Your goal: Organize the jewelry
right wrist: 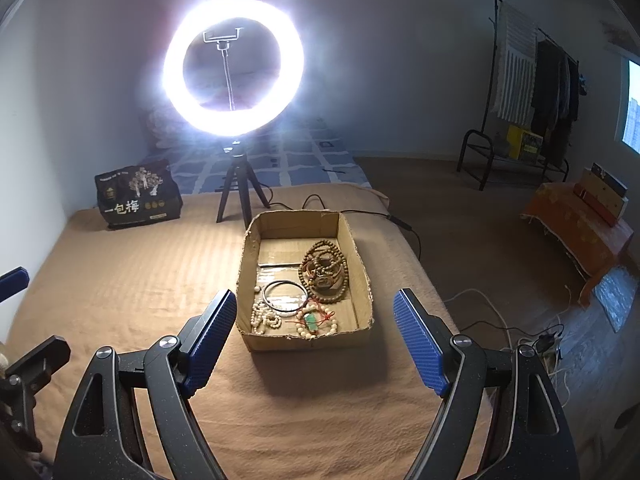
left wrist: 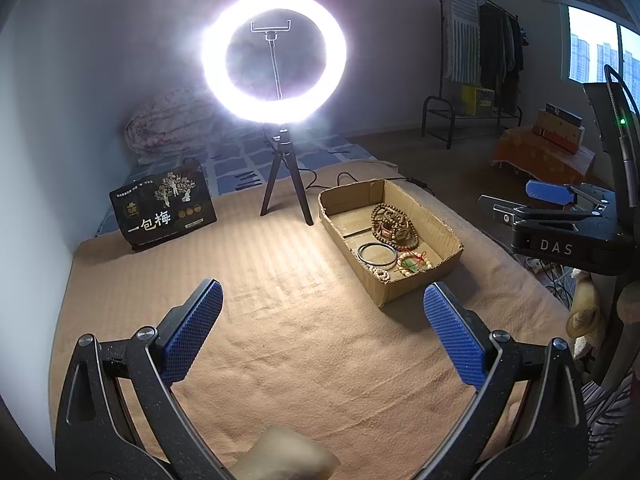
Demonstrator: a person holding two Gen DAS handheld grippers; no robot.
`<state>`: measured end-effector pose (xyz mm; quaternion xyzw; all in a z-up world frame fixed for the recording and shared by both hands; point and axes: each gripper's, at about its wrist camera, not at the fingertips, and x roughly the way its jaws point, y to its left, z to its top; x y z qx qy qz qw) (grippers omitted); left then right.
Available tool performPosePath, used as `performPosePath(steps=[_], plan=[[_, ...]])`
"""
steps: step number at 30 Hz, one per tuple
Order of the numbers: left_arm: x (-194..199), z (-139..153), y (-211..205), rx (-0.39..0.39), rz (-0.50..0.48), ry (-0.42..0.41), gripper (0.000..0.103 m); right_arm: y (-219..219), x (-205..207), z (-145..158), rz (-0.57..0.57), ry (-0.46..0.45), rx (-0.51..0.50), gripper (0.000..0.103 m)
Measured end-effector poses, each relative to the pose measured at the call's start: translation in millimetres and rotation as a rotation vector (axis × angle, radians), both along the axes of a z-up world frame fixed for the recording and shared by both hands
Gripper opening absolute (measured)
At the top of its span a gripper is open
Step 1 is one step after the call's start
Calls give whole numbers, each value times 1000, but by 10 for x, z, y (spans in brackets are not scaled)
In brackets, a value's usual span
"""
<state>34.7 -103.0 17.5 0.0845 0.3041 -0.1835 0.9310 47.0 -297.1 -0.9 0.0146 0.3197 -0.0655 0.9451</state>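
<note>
**Four Pieces Boxed, Both Grippers Empty**

Four items of jewellery, as far as can be counted, lie inside the shallow open cardboard box (right wrist: pixel 362 264) on the tan ribbed blanket (right wrist: pixel 132 280) covering the bed. A long coiled strand of brown wooden beads (right wrist: pixel 324 270) fills the far right of the box; a thin dark metal bangle (right wrist: pixel 285 297) lies flat in the middle; a string of cream-white beads (right wrist: pixel 266 320) sits in the near left corner, and a pale bead bracelet on red cord with a green pendant (right wrist: pixel 314 322) rests beside it (the pieces touch and partly overlap, so an exact tally is uncertain).

The right gripper (right wrist: pixel 315 332), blue pads spread wide and holding nothing, hangs just short of the box's near wall. The left gripper (left wrist: pixel 322 332) is likewise spread and empty, over bare blanket to the left of the box.

No jewellery is visible on the blanket outside the box, so gathering looks largely done. What may remain, by my judgement, is untangling or arranging the pieces within. A glowing white ring light on a black tripod (right wrist: pixel 234 68) and a black printed snack bag (right wrist: pixel 138 198) stand behind.
</note>
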Motion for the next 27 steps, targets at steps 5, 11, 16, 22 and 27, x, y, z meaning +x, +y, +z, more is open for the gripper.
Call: performPosePath(steps=[5, 11, 16, 22, 27], plan=[[7, -7, 2, -1, 0, 0, 102, 3, -4, 0, -3, -2, -4, 81], [3, -6, 2, -2, -2, 1, 102, -4, 1, 3, -3, 0, -5, 81], [6, -9, 1, -1, -2, 1, 102, -2, -2, 3, -3, 0, -6, 81], [-11, 8, -4, 0, -5, -5, 102, 1, 0, 4, -4, 0, -6, 81], [-12, 30, -12, 2, -2, -8, 102, -2, 3, 4, -2, 1, -6, 81]])
